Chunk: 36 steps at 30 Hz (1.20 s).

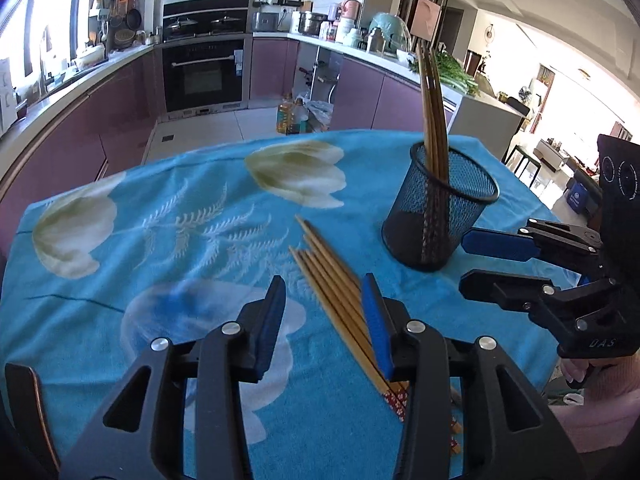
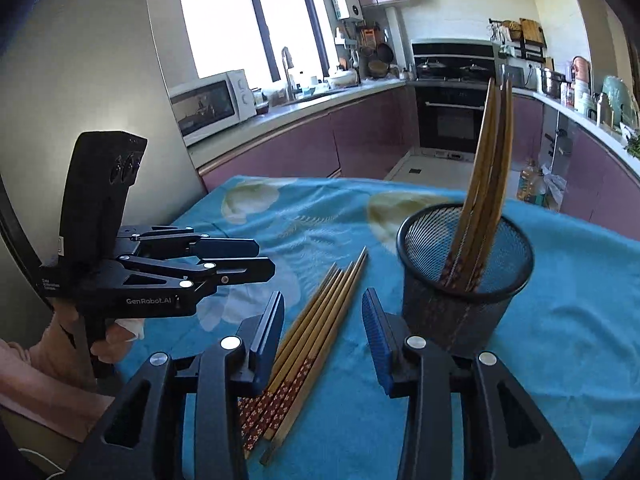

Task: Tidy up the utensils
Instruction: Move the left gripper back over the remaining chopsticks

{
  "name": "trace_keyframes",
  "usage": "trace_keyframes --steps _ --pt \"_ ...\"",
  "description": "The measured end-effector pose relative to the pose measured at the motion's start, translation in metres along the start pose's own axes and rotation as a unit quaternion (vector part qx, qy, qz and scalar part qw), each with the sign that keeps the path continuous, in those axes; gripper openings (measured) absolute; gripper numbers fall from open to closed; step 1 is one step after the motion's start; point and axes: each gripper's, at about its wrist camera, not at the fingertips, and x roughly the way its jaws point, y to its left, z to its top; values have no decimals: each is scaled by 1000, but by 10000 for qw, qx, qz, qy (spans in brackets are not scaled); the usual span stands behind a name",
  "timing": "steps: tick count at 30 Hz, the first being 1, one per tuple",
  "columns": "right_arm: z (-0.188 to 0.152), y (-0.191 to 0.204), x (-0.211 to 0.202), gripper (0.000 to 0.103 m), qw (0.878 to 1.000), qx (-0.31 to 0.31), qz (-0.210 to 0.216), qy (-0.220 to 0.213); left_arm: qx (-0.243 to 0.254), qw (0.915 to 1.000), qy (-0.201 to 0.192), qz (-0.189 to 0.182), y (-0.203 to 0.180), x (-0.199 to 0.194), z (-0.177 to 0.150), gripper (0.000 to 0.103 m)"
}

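Now, scene: a bench covered by a blue floral cloth [image 1: 168, 216] in a kitchen with purple cabinets [image 2: 280, 152] and a black oven [image 1: 202, 76].
Loose chopsticks: a bundle of wooden chopsticks [image 1: 332, 288] lies flat on the cloth, tips fanned toward 11 o'clock in the left wrist view; the patterned red ends point back toward the person. From the right wrist the same bundle [image 2: 316, 320] runs from 7 o'clock up toward 1 o'clock.
Mesh cup: a black mesh holder [image 1: 438, 208] stands upright at about 2 o'clock from the loose bundle, near it but apart. In the right wrist view it [image 2: 464, 276] sits just right of the bundle.
Stored chopsticks: several chopsticks [image 1: 432, 120] stand in the cup, leaning, tips up, patterned ends down inside the mesh.
Left gripper: left gripper [image 1: 326, 304] hovers low over the bundle; its jaws are spread wide and grip nothing. The right-hand pad overlaps the bundle's edge in its own view; contact cannot be judged.
Right gripper: right gripper [image 2: 324, 328] has its jaws wide apart with the loose chopsticks lying between them on the cloth, nothing clamped. Seen from the left wrist, it [image 1: 476, 260] is at 3 o'clock, just beside the cup's base.
Counter items: a microwave [image 2: 208, 104] at 10 o'clock in the right wrist view.
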Motion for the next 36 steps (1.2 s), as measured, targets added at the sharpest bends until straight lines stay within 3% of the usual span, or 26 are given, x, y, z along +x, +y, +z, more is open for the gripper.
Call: trace_keyframes --steps 13,36 --pt "-28 -10 28 38 9979 331 -79 551 -140 9982 573 -49 -3 29 -34 40" --pt "-30 -8 46 38 9966 294 -301 711 12 9978 643 184 -11 36 -34 42"
